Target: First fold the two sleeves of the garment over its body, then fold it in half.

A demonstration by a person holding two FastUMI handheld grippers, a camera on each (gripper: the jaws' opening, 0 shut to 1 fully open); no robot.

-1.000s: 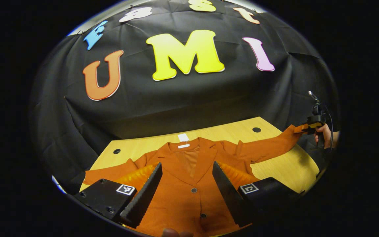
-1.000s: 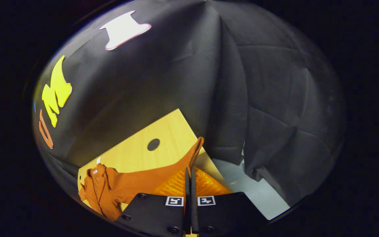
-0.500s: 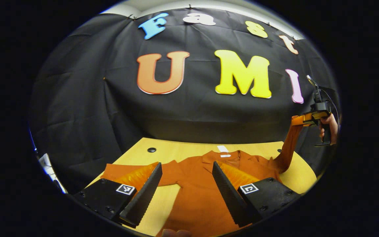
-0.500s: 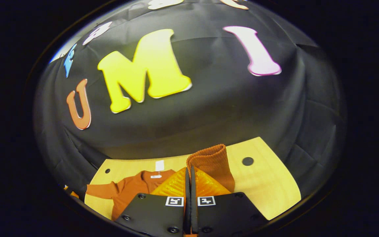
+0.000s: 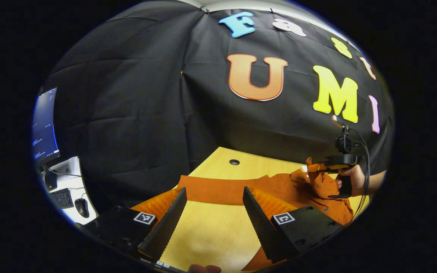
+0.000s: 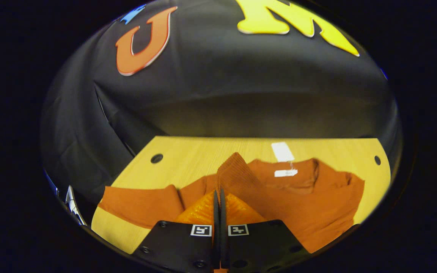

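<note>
Over the wooden table (image 6: 188, 151), the right gripper (image 6: 219, 197) has swung inward in the last second: its fingers are pinched closed on the ribbed cuff of the right sleeve (image 6: 237, 170), which a moment ago stretched out past the table's edge and now hangs above the chest of the orange jacket (image 6: 317, 197) lying flat there. That sleeve fold looks nearly ready to be laid down. The left gripper (image 5: 212, 212) has turned toward the left sleeve (image 5: 218, 189), its fingers spread wide and holding nothing. A white neck label (image 6: 285, 173) and a hang tag (image 6: 282, 151) show, too small to read.
</note>
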